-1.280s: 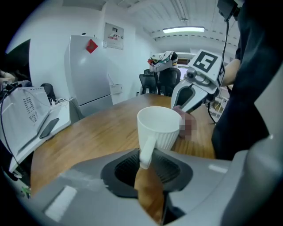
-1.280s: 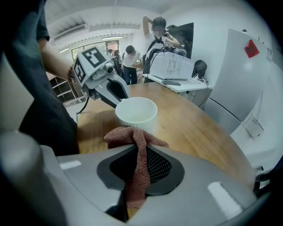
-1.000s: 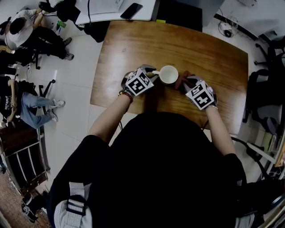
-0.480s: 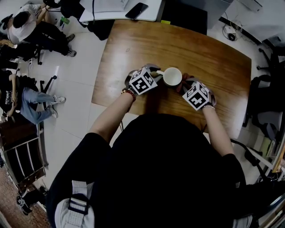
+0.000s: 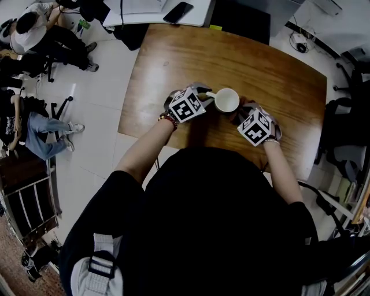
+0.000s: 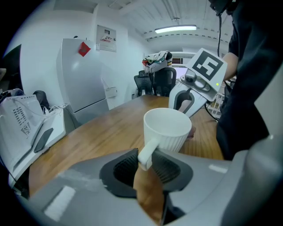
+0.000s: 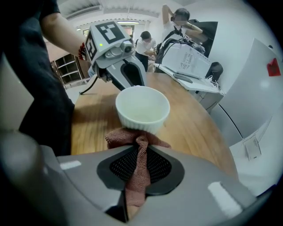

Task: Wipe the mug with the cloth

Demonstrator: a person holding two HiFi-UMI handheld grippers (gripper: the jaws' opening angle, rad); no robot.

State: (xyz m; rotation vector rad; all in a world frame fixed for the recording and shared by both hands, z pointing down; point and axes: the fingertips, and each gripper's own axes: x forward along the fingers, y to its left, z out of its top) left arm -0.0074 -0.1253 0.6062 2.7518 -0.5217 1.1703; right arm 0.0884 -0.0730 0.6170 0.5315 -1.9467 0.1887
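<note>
A white ribbed mug (image 5: pixel 226 100) stands on the wooden table (image 5: pixel 277 63), between my two grippers. My left gripper (image 5: pixel 205 96) is on its left. In the left gripper view, the left gripper (image 6: pixel 148 165) is shut on the mug's handle (image 6: pixel 147 152). My right gripper (image 5: pixel 241 113) is on the mug's right, shut on a brown cloth (image 7: pixel 137 143). In the right gripper view, the cloth bunches out of the right gripper (image 7: pixel 139 165) and lies against the lower side of the mug (image 7: pixel 142 108). The mug looks empty.
The table's near edge runs just under both hands. Beyond its far edge is a white desk with a dark phone (image 5: pixel 178 11). People sit at the upper left (image 5: pixel 26 29), and a dark chair (image 5: pixel 347 115) stands on the right. White cabinets (image 6: pixel 84 75) stand behind.
My right gripper has moved a little closer to the mug and lower, rolling slightly, with the cloth still in it. The left gripper keeps hold of the handle.
</note>
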